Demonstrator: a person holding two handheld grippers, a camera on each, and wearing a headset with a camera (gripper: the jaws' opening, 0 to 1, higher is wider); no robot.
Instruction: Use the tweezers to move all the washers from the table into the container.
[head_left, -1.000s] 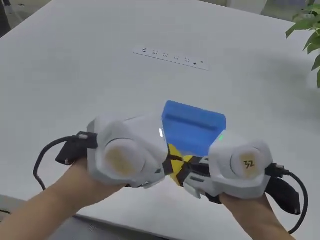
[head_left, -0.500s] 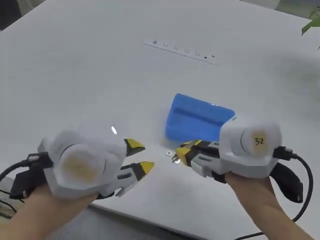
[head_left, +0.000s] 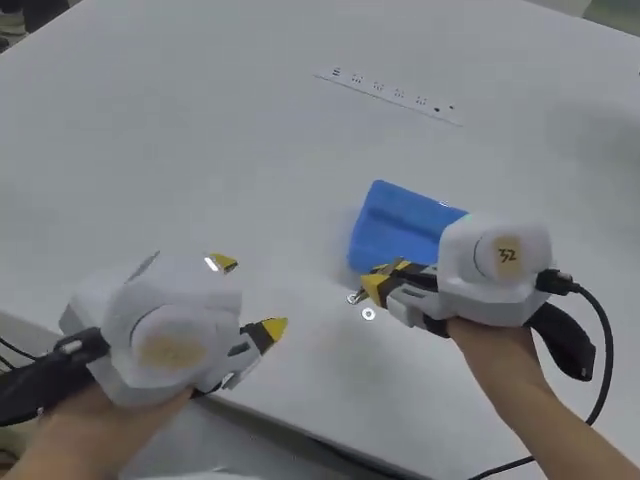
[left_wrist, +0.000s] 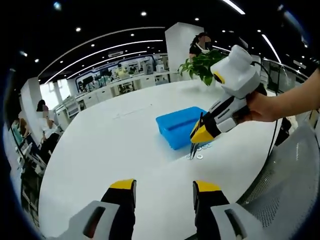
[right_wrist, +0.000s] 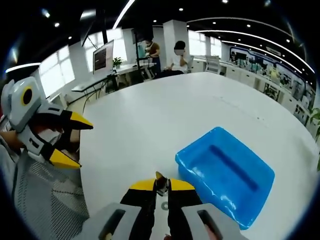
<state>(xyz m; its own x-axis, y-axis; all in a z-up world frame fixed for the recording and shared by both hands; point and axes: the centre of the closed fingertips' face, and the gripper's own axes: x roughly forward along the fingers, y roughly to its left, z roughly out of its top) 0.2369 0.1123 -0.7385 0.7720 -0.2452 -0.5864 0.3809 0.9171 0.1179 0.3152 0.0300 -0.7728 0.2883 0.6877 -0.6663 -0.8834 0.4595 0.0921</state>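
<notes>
A blue container (head_left: 405, 222) stands on the white table (head_left: 200, 150). My right gripper (head_left: 376, 287) is just in front of it, shut on the tweezers (right_wrist: 160, 181), whose tips (left_wrist: 192, 153) point down at the table. Two small washers (head_left: 368, 314) lie right by the tips; they also appear as washers (left_wrist: 199, 156) in the left gripper view. My left gripper (head_left: 247, 296) hangs open with nothing between its jaws, well to the left of the container and near the table's front edge. The right gripper view has the container (right_wrist: 225, 172) close on its right.
A white power strip (head_left: 395, 94) lies across the far middle of the table. The table's near edge (head_left: 330, 440) runs just under both hands. A potted plant (left_wrist: 200, 65) stands beyond the container. People and desks are in the room behind.
My left gripper has drawn away to the left from the right gripper and now stands apart, open. The right gripper stays by the container with the tweezers.
</notes>
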